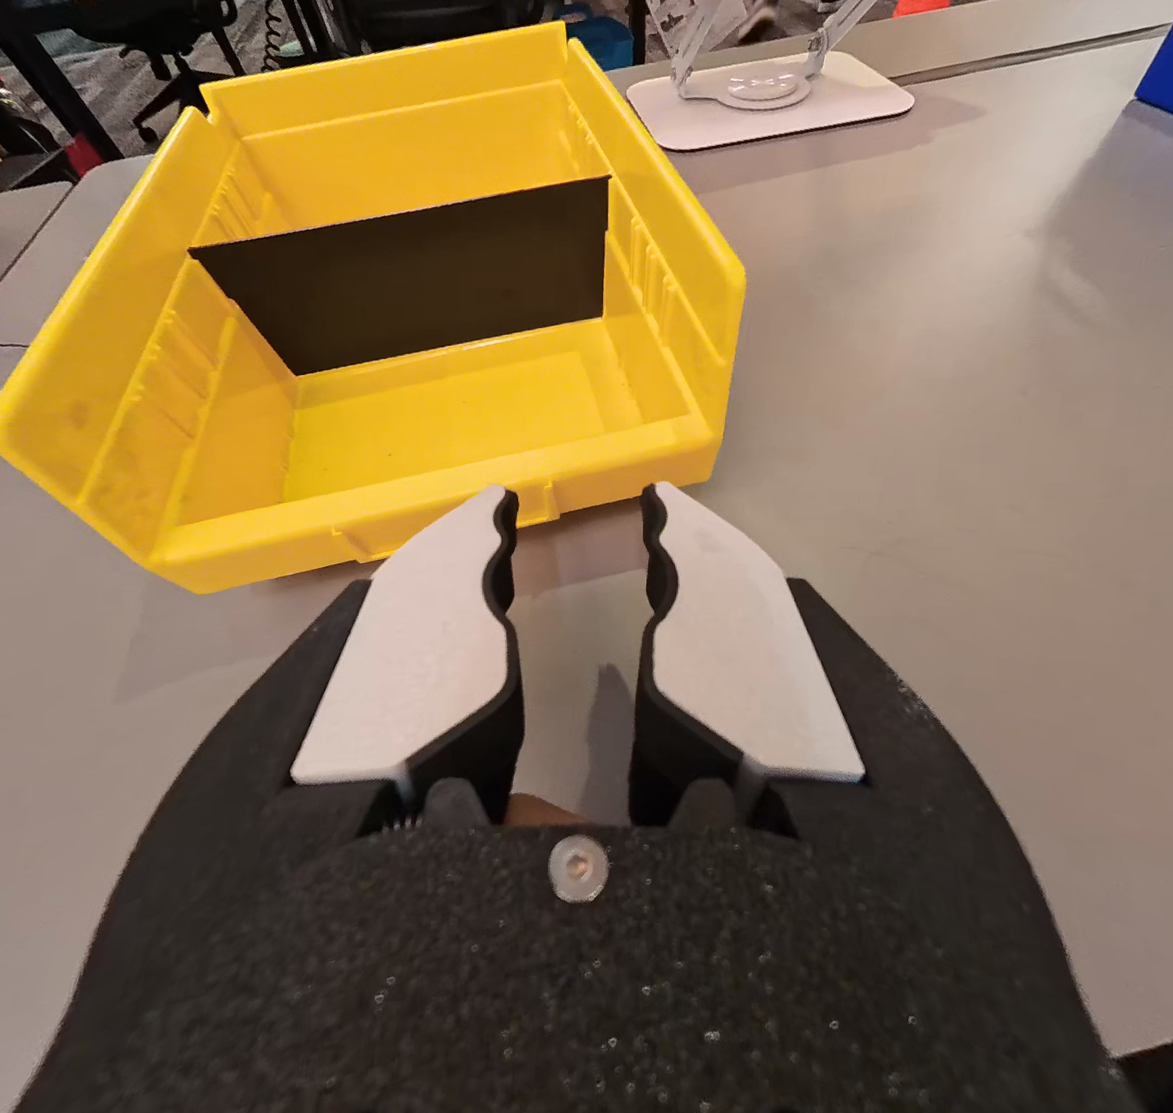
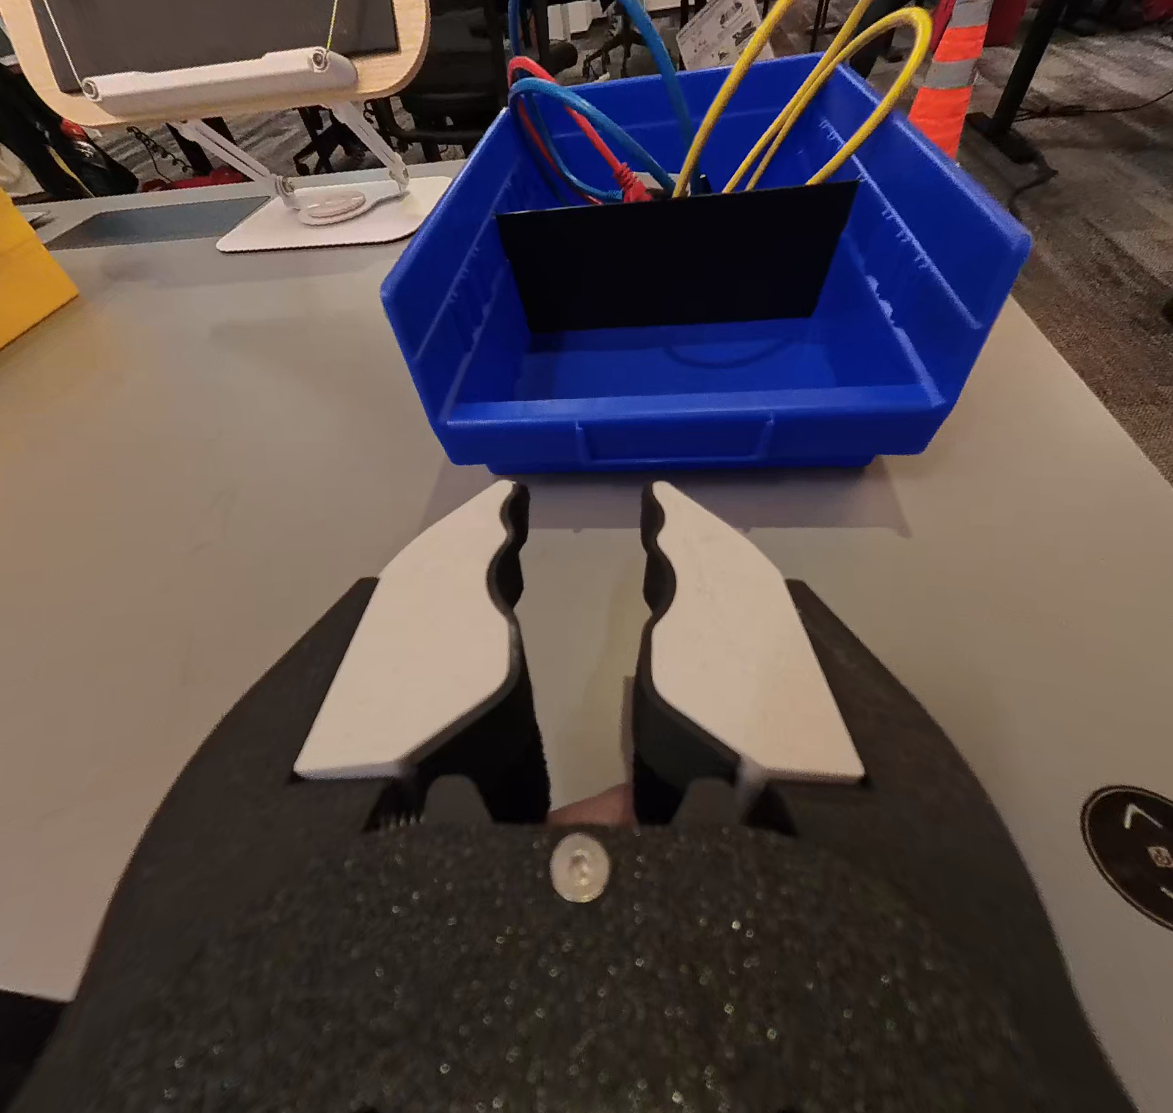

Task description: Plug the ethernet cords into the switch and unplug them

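Observation:
In the right wrist view a blue bin (image 2: 673,429) stands on the grey table with a black divider (image 2: 673,257) across it. Behind the divider lie blue cords (image 2: 654,48), yellow cords (image 2: 806,73) and a red cord (image 2: 609,156) with its plug at the divider's top edge. The front compartment looks empty. No switch shows in either view. My right gripper (image 2: 583,498) is open and empty, just short of the blue bin's front wall. In the left wrist view my left gripper (image 1: 579,502) is open and empty at the front lip of a yellow bin (image 1: 406,517).
The yellow bin has a black divider (image 1: 412,276) and both its compartments look empty. A white stand (image 1: 768,99) sits on the table behind it and also shows in the right wrist view (image 2: 317,219). An orange cone (image 2: 958,48) stands on the floor beyond the blue bin. One gripper's finger ends stand about 60 cm off the other's.

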The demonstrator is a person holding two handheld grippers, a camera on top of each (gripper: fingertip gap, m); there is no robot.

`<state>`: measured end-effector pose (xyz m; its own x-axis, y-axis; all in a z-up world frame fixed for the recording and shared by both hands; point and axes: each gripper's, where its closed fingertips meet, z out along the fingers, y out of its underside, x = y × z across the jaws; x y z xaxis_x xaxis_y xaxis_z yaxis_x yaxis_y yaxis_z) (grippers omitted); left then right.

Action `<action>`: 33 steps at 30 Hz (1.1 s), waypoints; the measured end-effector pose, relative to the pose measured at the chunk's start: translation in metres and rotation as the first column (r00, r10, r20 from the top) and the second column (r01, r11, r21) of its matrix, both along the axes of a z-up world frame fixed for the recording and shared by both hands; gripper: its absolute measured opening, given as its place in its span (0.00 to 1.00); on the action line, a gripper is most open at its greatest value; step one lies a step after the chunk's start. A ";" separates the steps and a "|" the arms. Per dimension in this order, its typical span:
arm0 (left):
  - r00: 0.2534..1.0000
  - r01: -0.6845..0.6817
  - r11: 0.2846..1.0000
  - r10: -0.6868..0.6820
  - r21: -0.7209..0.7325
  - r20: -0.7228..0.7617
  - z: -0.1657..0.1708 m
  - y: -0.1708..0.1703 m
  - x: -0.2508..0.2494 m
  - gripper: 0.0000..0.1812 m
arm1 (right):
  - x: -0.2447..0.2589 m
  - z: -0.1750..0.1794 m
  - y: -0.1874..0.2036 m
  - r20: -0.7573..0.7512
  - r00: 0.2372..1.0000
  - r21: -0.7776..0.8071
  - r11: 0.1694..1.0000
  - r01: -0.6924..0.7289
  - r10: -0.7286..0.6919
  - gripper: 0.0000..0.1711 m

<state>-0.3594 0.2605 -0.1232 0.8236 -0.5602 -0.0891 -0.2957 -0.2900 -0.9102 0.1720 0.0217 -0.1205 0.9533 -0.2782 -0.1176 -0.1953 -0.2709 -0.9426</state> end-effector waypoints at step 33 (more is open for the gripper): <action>0.793 0.604 0.793 -0.589 -0.076 0.158 0.026 -0.103 0.295 0.30 | -0.060 0.063 0.020 0.254 0.933 0.122 0.966 0.230 -0.254 0.33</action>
